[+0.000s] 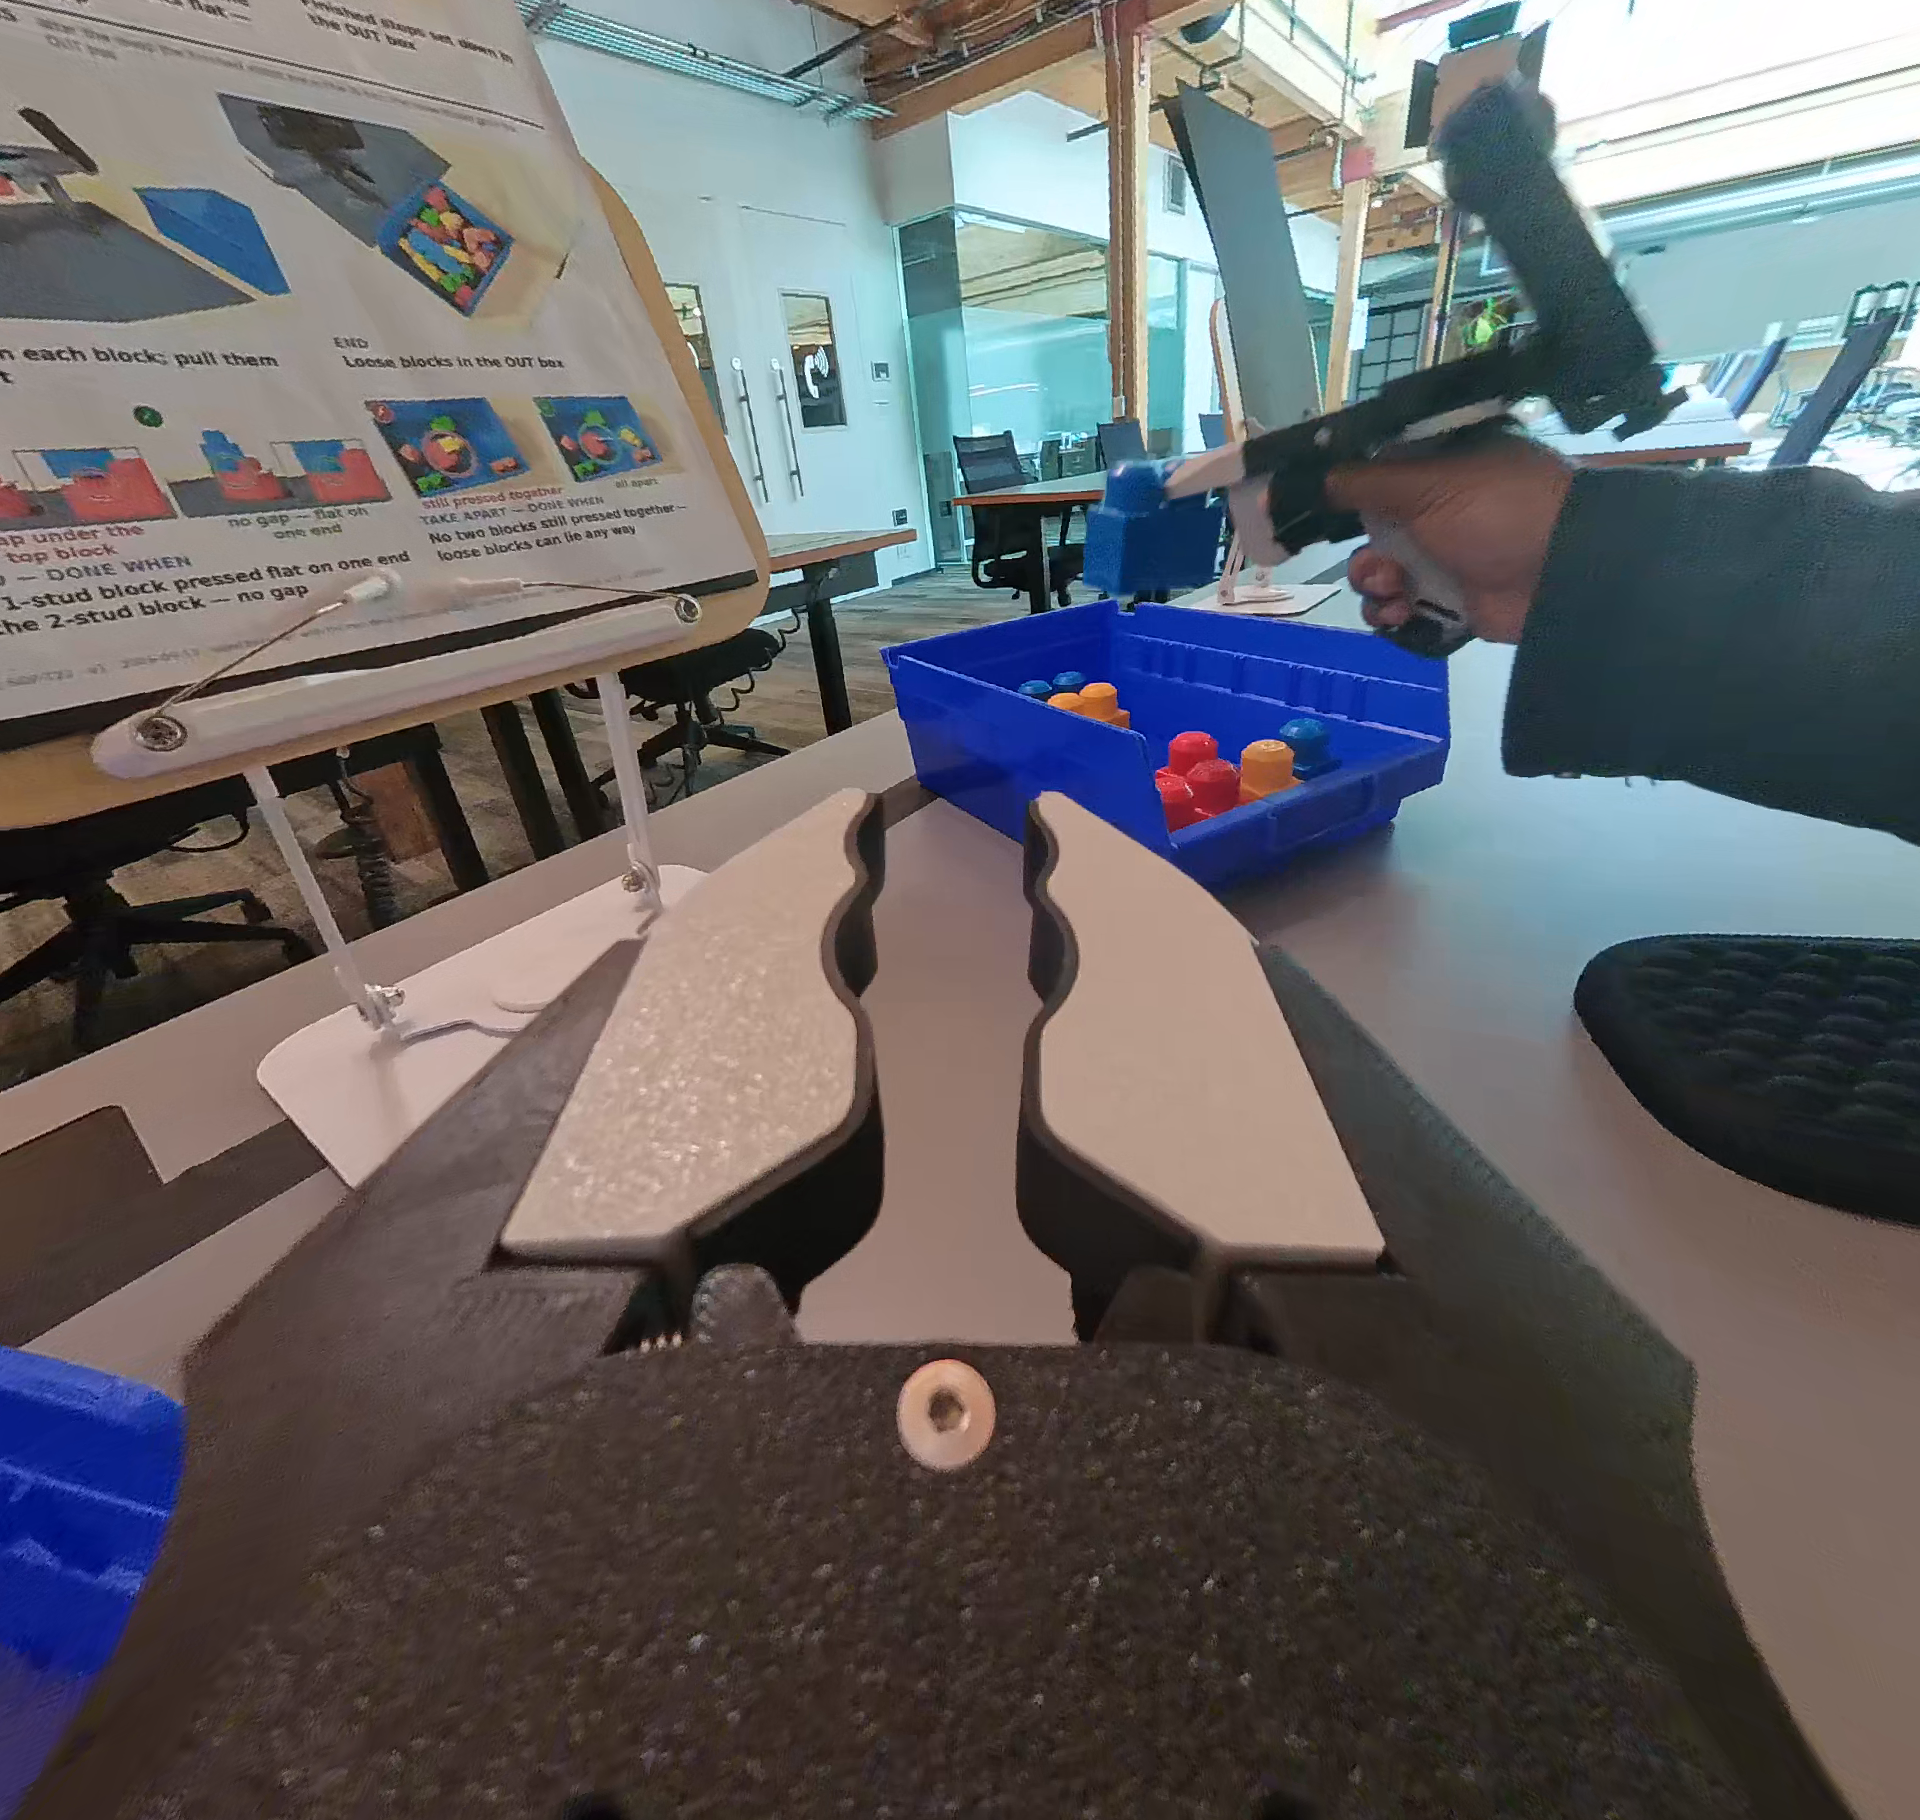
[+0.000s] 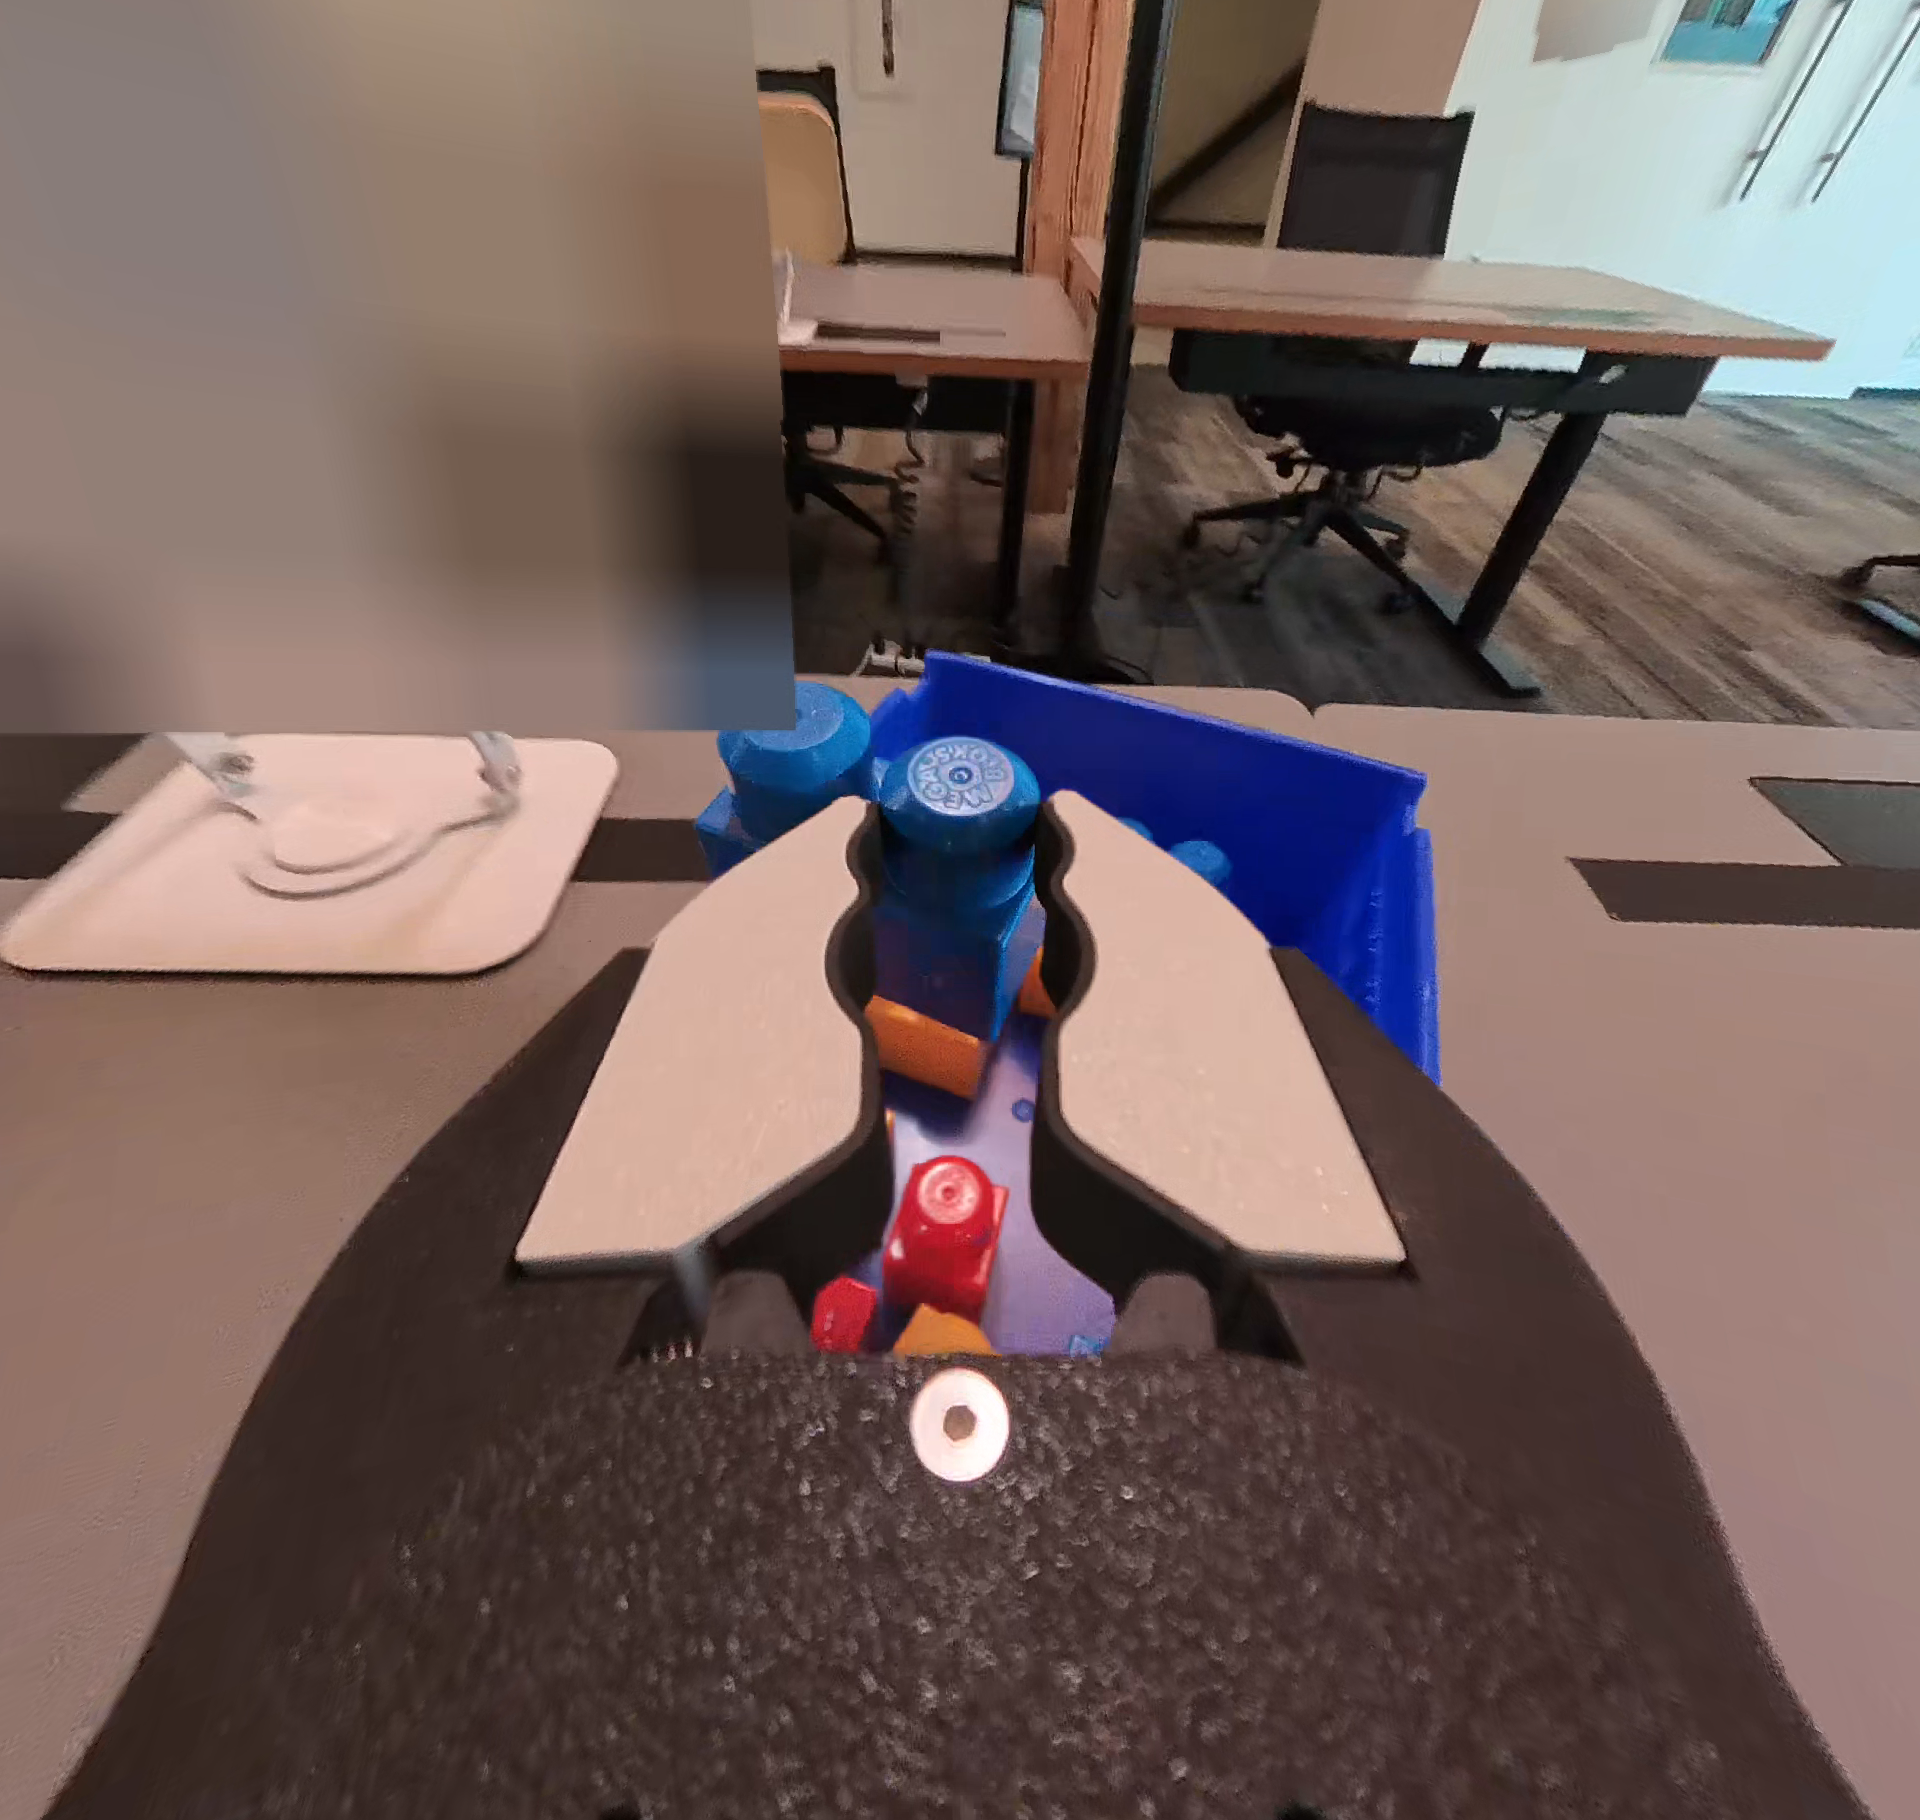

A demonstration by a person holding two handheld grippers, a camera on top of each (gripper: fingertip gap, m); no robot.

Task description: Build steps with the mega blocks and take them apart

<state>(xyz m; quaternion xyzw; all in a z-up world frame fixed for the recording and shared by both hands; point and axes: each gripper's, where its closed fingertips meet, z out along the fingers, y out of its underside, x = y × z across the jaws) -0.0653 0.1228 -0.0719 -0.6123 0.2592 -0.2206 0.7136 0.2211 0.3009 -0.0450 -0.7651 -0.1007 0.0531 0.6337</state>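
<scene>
Right gripper point(image 2: 956, 866) was pinching a blue stepped block point(image 2: 940, 923) by its upper stud, my fingers point(image 2: 748, 1022) clamped on either side. From the left wrist view I held that block point(image 1: 1148, 534) in the air above the far end of the blue bin point(image 1: 1299, 835), well clear of the rim. A second blue stud point(image 2: 795, 757) showed just left of the pinched one, so I judged this to be a joined step, its long axis running across my claw, not along it.

Below the held piece lay loose blocks inside the bin: a red block point(image 2: 940, 1235), orange blocks point(image 2: 925, 1043), more red and orange ones point(image 1: 1231, 768) toward the near wall. The bin sat straight under my right claw, so the coming move was a plain drop or lowering downward.

Left gripper point(image 1: 951, 835) was spread and empty, hovering low over the grey table point(image 1: 1507, 897), pointed at the bin's near corner but apart from it. My right hand point(image 1: 1455, 544) was clearly the nearer one. An instruction sheet stand point(image 1: 436, 1022) stood to the left.
</scene>
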